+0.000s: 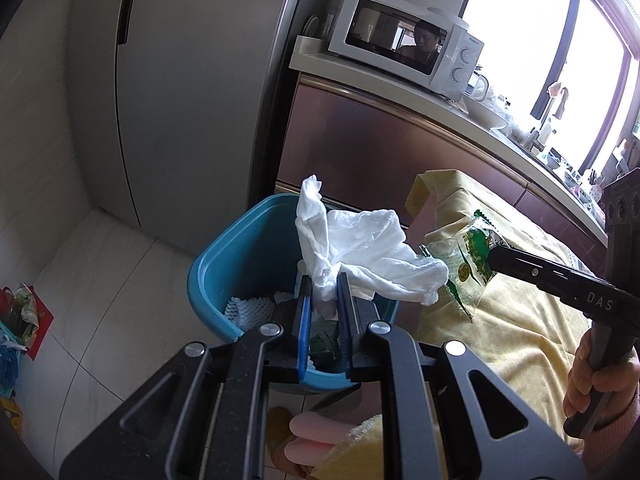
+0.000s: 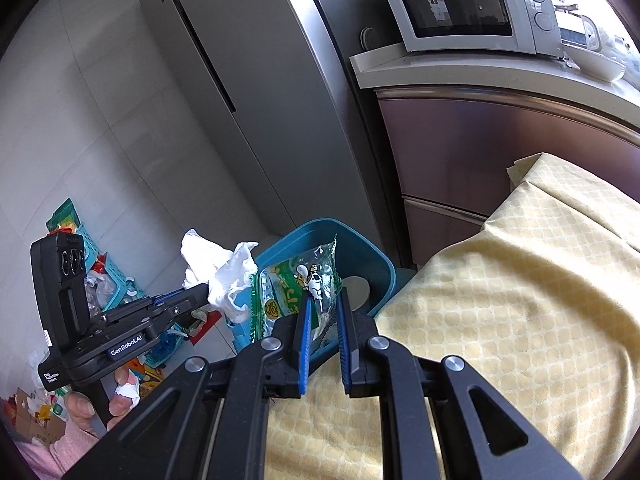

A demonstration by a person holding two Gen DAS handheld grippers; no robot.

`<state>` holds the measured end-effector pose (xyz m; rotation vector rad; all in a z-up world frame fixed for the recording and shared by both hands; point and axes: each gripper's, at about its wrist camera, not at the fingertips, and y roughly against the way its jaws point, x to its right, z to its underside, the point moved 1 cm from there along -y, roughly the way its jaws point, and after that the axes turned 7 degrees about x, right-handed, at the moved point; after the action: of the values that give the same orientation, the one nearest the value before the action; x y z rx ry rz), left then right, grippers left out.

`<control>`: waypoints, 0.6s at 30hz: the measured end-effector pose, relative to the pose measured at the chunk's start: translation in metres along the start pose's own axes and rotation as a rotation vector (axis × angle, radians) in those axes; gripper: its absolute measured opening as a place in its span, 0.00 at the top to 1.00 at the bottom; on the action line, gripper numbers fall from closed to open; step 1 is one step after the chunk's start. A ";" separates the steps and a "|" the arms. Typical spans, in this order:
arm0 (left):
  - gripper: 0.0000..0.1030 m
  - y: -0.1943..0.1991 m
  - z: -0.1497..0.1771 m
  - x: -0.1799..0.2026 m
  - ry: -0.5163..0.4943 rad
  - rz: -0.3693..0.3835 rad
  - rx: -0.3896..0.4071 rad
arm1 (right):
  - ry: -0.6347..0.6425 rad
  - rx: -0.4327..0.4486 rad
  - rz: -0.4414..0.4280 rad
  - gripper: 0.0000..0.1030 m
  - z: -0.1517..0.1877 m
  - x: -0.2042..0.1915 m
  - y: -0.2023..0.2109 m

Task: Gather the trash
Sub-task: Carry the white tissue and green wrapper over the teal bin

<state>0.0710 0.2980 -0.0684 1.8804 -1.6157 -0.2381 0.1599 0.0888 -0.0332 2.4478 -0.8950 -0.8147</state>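
My left gripper (image 1: 325, 282) is shut on a crumpled white tissue (image 1: 360, 252) and holds it over the blue trash bin (image 1: 224, 264). The same tissue (image 2: 220, 270) shows at the left in the right wrist view, pinched by the left gripper (image 2: 206, 294). My right gripper (image 2: 324, 300) is shut on a green and clear snack wrapper (image 2: 296, 284), close above the blue trash bin (image 2: 372, 260). From the left wrist view the wrapper (image 1: 468, 256) hangs from the right gripper (image 1: 494, 258), just right of the tissue. White and green scraps lie inside the bin.
A table under a yellow cloth (image 2: 500, 300) stands right beside the bin. Behind are a grey fridge (image 1: 192, 80), brown cabinets (image 1: 380, 148) and a white microwave (image 1: 404, 44) on the counter. Baskets and litter (image 2: 100, 280) crowd the floor at the left. A person's hands grip both handles.
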 end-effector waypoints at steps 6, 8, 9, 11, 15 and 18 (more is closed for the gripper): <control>0.88 -0.007 0.003 -0.002 0.011 -0.010 -0.010 | 0.006 -0.014 0.007 0.89 -0.001 -0.002 -0.008; 0.88 -0.009 0.003 -0.003 0.015 -0.014 -0.014 | 0.007 -0.019 0.010 0.89 -0.002 -0.003 -0.012; 0.88 -0.011 0.004 -0.004 0.018 -0.015 -0.016 | 0.009 -0.020 0.011 0.89 -0.002 -0.003 -0.013; 0.88 -0.012 0.005 -0.006 0.021 -0.019 -0.018 | 0.009 -0.024 0.013 0.89 -0.002 -0.004 -0.017; 0.88 -0.017 0.006 -0.008 0.026 -0.027 -0.024 | 0.017 -0.038 0.017 0.89 -0.002 -0.006 -0.023; 0.88 -0.022 0.008 -0.008 0.029 -0.034 -0.031 | 0.025 -0.050 0.021 0.89 -0.002 -0.009 -0.029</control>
<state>0.0829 0.3039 -0.0889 1.8811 -1.5531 -0.2482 0.1685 0.1156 -0.0445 2.3970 -0.8790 -0.7881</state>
